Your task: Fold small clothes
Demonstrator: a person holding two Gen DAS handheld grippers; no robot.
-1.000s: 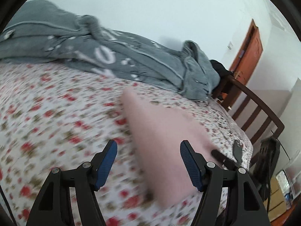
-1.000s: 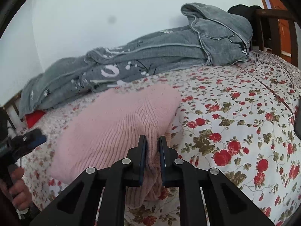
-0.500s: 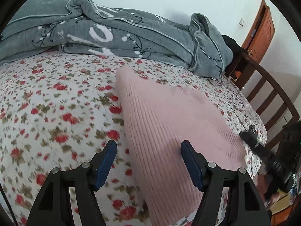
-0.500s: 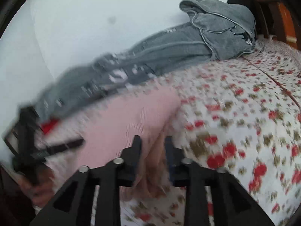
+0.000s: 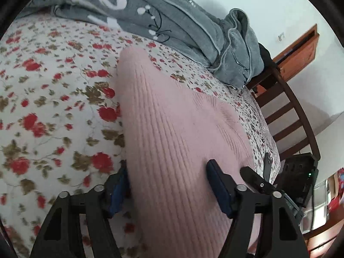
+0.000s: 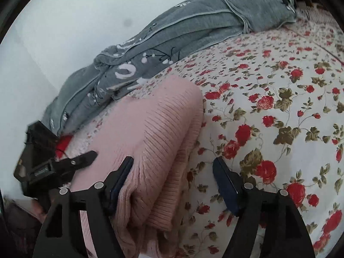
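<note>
A pink ribbed knit garment (image 5: 172,133) lies folded on the floral bedsheet (image 5: 47,111). My left gripper (image 5: 169,191) is open, its fingers straddling the garment's near left edge. In the right wrist view the same garment (image 6: 154,133) shows stacked folded layers at its near right edge. My right gripper (image 6: 174,182) is open around that edge, the left finger against the knit, the right finger over the sheet (image 6: 279,118). The left gripper also shows in the right wrist view (image 6: 53,165), at the garment's far side.
A grey quilt (image 5: 163,19) is heaped along the wall at the back of the bed, also in the right wrist view (image 6: 172,43). A dark wooden footboard (image 5: 290,116) and a brown door (image 5: 301,49) stand to the right. The white wall (image 6: 64,21) is behind.
My right gripper has opened and let go of the garment's folded edge. My left gripper has moved forward and down so its open fingers now straddle the garment's other edge.
</note>
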